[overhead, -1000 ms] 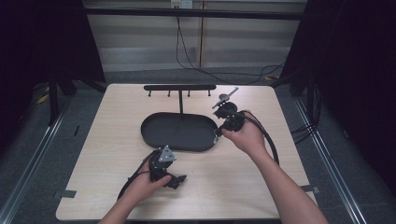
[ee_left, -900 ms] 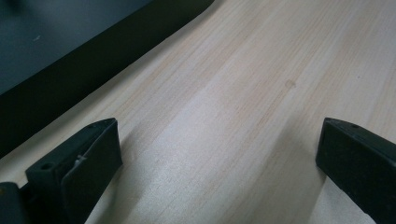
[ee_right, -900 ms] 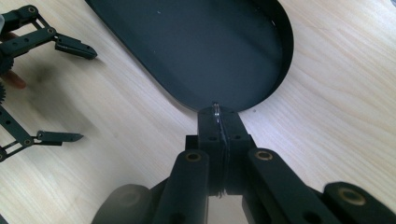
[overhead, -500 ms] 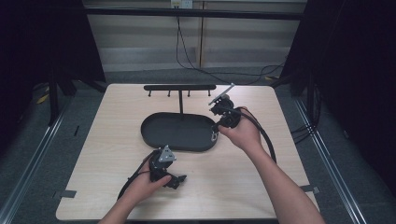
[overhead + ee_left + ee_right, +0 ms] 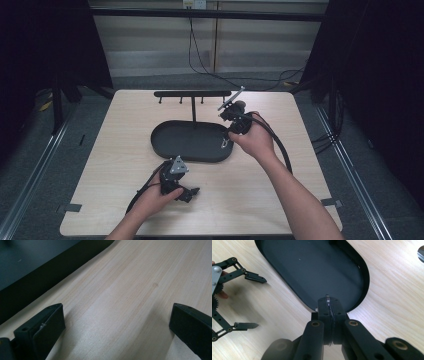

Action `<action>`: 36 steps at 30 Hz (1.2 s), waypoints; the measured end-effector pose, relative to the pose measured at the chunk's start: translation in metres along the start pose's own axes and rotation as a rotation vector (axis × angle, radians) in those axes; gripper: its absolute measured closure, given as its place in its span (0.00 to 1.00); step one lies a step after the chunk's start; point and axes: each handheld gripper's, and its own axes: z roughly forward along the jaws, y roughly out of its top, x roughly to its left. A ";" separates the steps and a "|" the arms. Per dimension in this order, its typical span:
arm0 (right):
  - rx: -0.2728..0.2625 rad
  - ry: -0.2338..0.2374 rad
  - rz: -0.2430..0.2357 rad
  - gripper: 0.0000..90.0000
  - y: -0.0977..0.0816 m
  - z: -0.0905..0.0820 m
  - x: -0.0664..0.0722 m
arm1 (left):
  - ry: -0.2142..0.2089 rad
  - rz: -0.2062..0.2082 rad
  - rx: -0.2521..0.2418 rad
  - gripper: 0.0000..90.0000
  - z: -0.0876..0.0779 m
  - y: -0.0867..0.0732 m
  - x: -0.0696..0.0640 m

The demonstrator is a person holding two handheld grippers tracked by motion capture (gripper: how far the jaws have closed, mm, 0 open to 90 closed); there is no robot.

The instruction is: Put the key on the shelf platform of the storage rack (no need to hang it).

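Observation:
A black oval tray [image 5: 172, 145] lies mid-table, and a T-shaped rack [image 5: 192, 94] with small hooks rises from its far side. My right gripper [image 5: 229, 136] hangs over the tray's right end, shut on a thin silver metal piece [image 5: 226, 143]. In the right gripper view that metal piece [image 5: 328, 305] shows edge-on between the shut fingertips, above the tray's rim [image 5: 362, 272]. My left gripper [image 5: 190, 192] rests on the wood in front of the tray, open and holding nothing. The left gripper view shows its jaws wide apart [image 5: 116, 322] over bare table, beside the tray's wall [image 5: 37, 277].
The light wooden table [image 5: 300, 165] has bare room to the right and front. A cable [image 5: 280, 145] trails from the right gripper along the forearm. The left gripper [image 5: 258, 302] lies close to the tray's front edge. Dark floor and rails surround the table.
My right gripper has shifted slightly left and away, over the tray's right end, still holding the metal piece. The left gripper has not moved.

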 end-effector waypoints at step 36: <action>-0.020 -0.003 0.000 1.00 0.032 0.023 0.012 | -0.003 0.002 0.002 0.00 0.000 0.000 0.000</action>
